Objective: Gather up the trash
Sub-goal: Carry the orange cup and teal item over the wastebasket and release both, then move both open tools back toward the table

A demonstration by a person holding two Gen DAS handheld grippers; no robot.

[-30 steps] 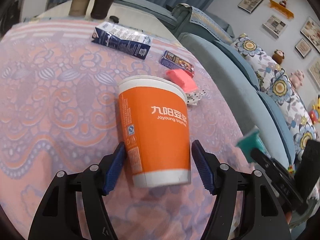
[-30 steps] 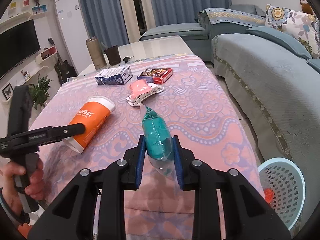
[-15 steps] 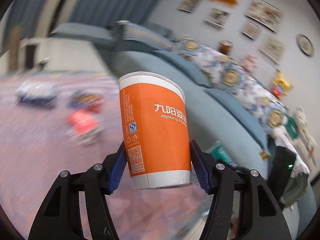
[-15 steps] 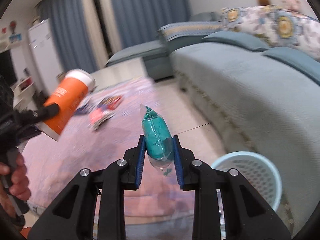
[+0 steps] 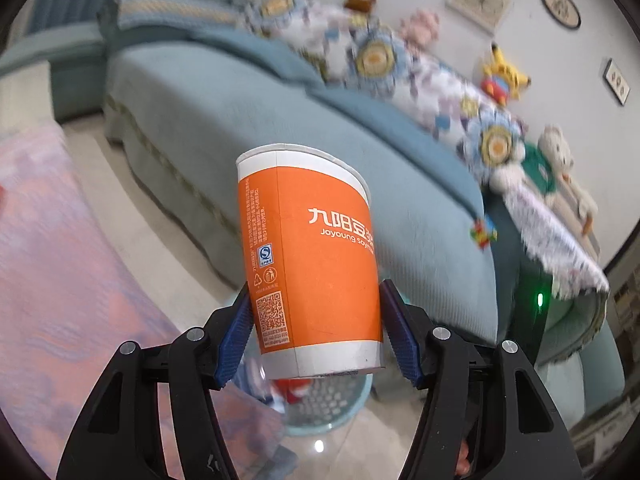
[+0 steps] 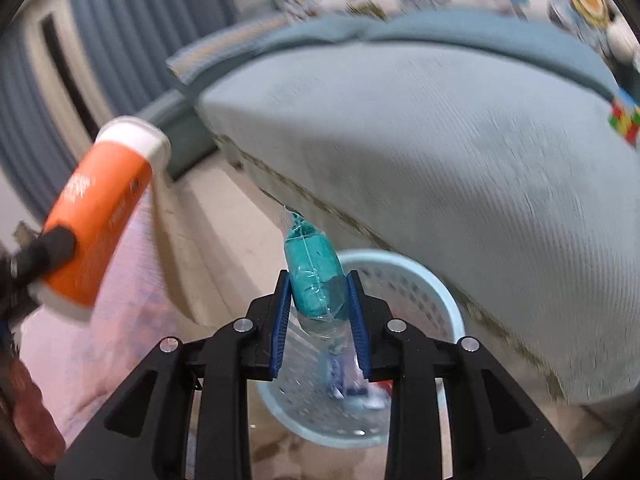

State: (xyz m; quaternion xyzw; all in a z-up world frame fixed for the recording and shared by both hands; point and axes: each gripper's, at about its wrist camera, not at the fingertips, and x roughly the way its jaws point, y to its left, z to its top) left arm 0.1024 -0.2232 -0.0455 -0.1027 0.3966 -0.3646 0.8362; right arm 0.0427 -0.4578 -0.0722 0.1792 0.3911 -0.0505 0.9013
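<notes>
My left gripper (image 5: 316, 332) is shut on an orange paper cup (image 5: 308, 256) with white rims, held in the air above the floor. The cup also shows at the left of the right wrist view (image 6: 96, 216). My right gripper (image 6: 318, 312) is shut on a clear plastic packet with teal contents (image 6: 314, 276), held just above a light blue plastic basket (image 6: 444, 304). The same basket (image 5: 340, 412) lies under the cup in the left wrist view, with red trash inside.
A blue-grey sofa (image 6: 460, 152) with flowered cushions and plush toys (image 5: 556, 160) stands right behind the basket. The table with the pink patterned cloth (image 5: 52, 264) is at the left. Pale tiled floor (image 6: 224, 248) lies between them.
Both grippers have swung right, away from the table and toward the sofa. The cup was lifted off the cloth. The basket is now directly below both held items.
</notes>
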